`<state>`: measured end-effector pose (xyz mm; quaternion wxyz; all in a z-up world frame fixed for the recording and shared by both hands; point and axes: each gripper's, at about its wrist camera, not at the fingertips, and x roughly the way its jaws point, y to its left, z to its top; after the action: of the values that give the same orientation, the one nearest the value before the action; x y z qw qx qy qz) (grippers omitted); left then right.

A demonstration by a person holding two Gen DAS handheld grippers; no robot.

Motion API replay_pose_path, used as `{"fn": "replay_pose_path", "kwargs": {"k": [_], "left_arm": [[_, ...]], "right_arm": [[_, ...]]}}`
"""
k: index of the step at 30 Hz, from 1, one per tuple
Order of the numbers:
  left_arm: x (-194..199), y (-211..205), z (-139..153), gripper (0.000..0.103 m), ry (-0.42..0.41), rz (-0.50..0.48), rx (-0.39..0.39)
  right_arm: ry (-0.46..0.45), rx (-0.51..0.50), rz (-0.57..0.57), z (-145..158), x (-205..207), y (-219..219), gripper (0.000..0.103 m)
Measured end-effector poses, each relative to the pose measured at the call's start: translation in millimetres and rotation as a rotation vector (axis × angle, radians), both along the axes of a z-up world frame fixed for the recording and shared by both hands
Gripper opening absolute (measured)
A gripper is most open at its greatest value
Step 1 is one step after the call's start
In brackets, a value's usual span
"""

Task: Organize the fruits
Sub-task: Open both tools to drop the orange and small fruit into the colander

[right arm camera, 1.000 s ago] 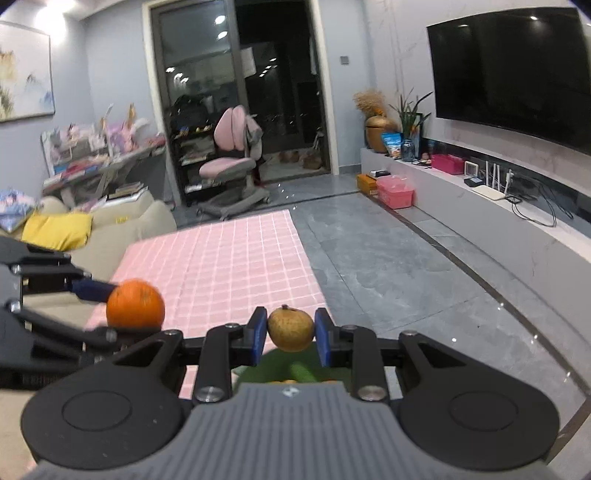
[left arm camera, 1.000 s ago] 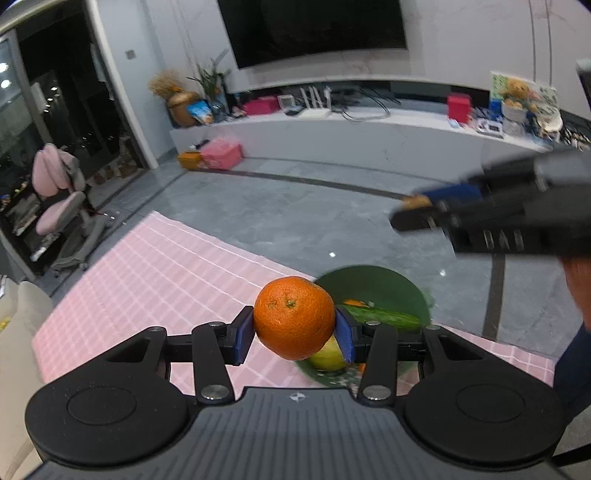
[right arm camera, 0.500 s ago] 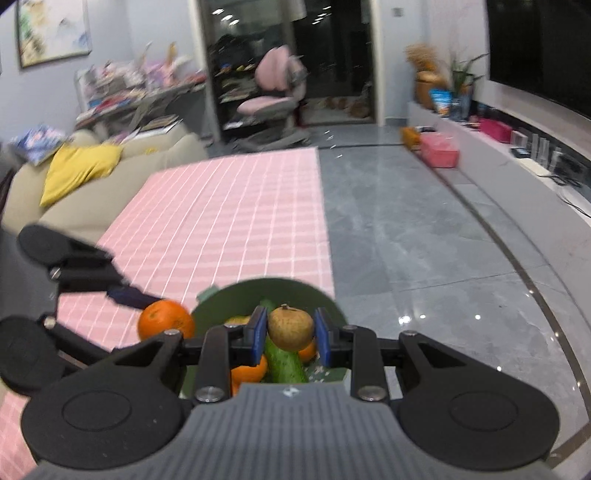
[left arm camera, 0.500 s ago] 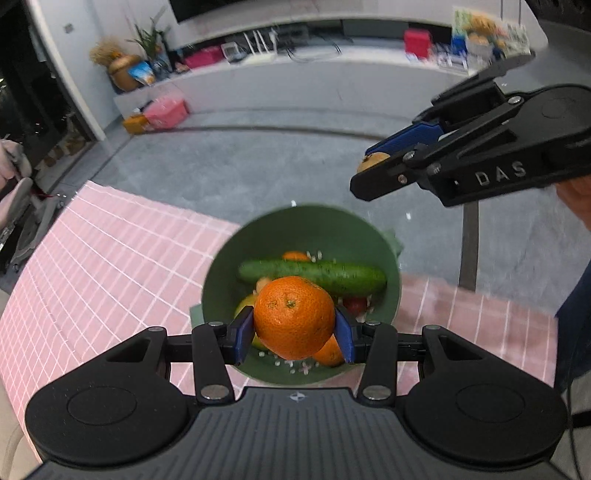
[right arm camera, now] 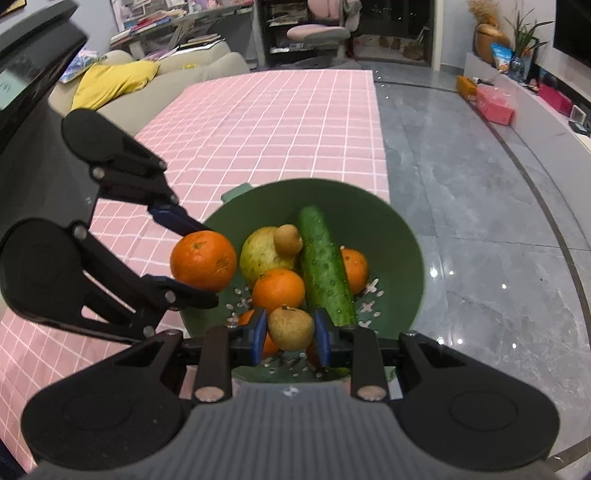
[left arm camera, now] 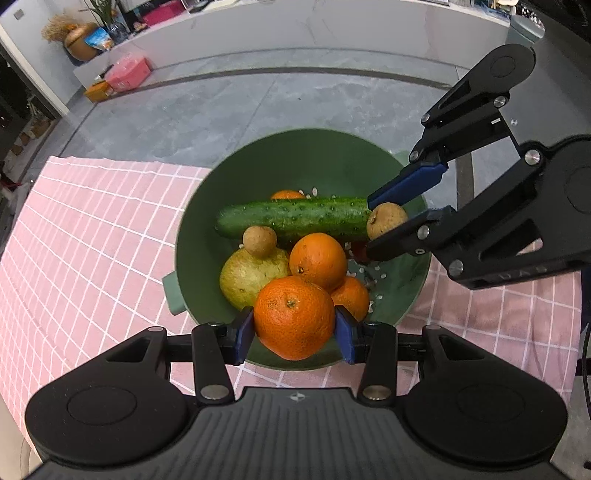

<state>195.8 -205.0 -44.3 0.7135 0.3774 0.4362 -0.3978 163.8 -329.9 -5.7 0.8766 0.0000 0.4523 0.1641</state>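
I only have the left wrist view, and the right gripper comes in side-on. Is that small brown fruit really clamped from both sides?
Observer: Yes. In the right wrist view both blue fingers of the right gripper press on the small brown fruit.
Operator: What lies past the far end of the pink cloth?
Observer: A beige couch with a yellow cushion on it.
Operator: Anything else back there?
Observer: A pink office chair.

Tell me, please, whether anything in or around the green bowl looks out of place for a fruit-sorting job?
Yes: a cucumber lies across the green bowl among the oranges and the pear, the one vegetable in a fruit pile. Small white bits are also scattered over the bowl's bottom; what they are is unclear.
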Motion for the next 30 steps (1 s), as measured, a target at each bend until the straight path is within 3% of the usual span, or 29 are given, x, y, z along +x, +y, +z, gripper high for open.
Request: {"fn": "replay_pose_path", "kwargs": {"k": [19,24,30], "left_arm": [[3,-11,-21,0.053,0.066,0.009,0.052],[-1,-13,-6,0.066,0.015,0.003,0.048],[-3,-7,29,0.069,-0.014,0.06,-0.008]], "right_arm": [[0.11,-0.021,0.046,-24,9,6,0.025],[0.093,-0.004,0.028,-14,8,3,0.033],[0.064,0.0,0.011,9,4,3,0.033]]}}
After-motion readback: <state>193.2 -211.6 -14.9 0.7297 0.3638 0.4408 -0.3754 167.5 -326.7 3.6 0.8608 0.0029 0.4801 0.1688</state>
